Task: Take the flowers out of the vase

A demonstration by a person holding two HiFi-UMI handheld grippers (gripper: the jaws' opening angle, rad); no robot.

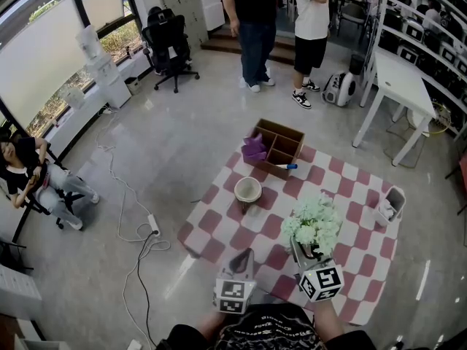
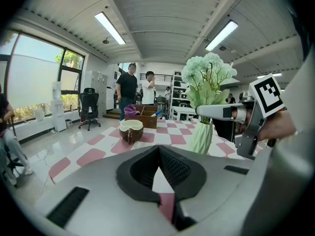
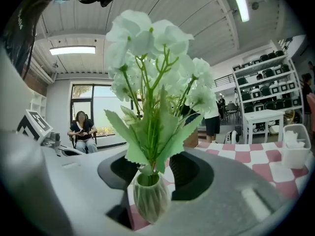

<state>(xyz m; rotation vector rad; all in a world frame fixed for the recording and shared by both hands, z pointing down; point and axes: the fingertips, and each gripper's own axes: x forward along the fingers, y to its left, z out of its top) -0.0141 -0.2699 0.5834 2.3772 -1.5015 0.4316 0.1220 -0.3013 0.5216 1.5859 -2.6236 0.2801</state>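
Note:
A bunch of white flowers [image 1: 314, 224] with green stems stands upright in a ribbed pale-green vase [image 2: 200, 136] on the pink-and-white checked cloth [image 1: 350, 195]. In the head view the blooms hide most of the vase. My right gripper [image 1: 305, 252] reaches in level at the vase's neck. In the right gripper view the stems and leaves [image 3: 149, 154] rise between its jaws above the vase [image 3: 149, 198], with a little gap on each side, so this gripper [image 3: 150, 161] is open around them. My left gripper [image 1: 244, 257] rests to the left of the vase, shut and empty [image 2: 158, 149].
A brown bowl [image 1: 247, 190] sits further out on the cloth. Beyond it is a wooden divider box [image 1: 288, 141] with a purple cloth [image 1: 254, 149] and a marker [image 1: 286, 167]. A small white bin [image 1: 390, 204] stands at the right. Two people [image 1: 255, 28] stand beyond; one [image 1: 29, 173] sits at left.

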